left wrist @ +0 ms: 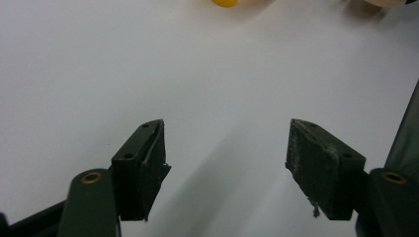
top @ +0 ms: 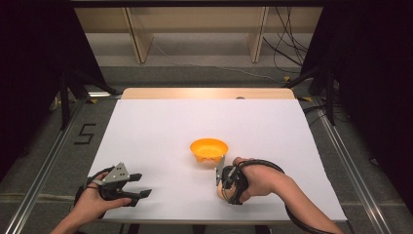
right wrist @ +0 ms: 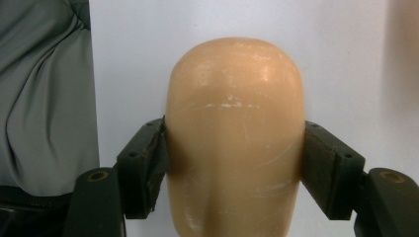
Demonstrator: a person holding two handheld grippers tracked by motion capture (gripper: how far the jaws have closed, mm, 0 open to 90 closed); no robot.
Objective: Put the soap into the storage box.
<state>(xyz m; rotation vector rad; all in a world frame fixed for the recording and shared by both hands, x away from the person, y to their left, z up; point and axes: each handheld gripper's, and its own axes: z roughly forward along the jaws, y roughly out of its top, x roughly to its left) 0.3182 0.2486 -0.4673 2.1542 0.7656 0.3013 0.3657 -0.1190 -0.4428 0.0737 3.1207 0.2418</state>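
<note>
Left claw (top: 139, 185) sits near the front-left of the white worktop (top: 146, 126), held low by the left hand (top: 95, 202), jaws spread wide with nothing between them; the left gripper view confirms bare sheet in the gap. Left side looks idle, parked well apart from the action. Moving right: orange bowl (top: 209, 149) stands upright around the middle of the worktop, looks empty from above, though its inside is not fully readable. Just in front and to the right of the bowl, the right hand (top: 258, 180) holds the right claw (right wrist: 236, 158), pointing back toward the person. Its jaws are fairly wide but pressed on both sides of a tan, rounded, smooth object (right wrist: 234, 133), egg- or potato-like and scuffed; both pads touch its flanks, so it is gripped. In the high view the object is mostly hidden by the hand, low over or on the worktop near the bowl; cannot tell which. Step in hand, by judgement: grasp made, carry phase about to start. Next move probably calls for lifting the object clear, swinging it over the bowl's rim and lowering before letting go; the smooth round surface could slip, so the grip needs to stay firm and centred.
</note>
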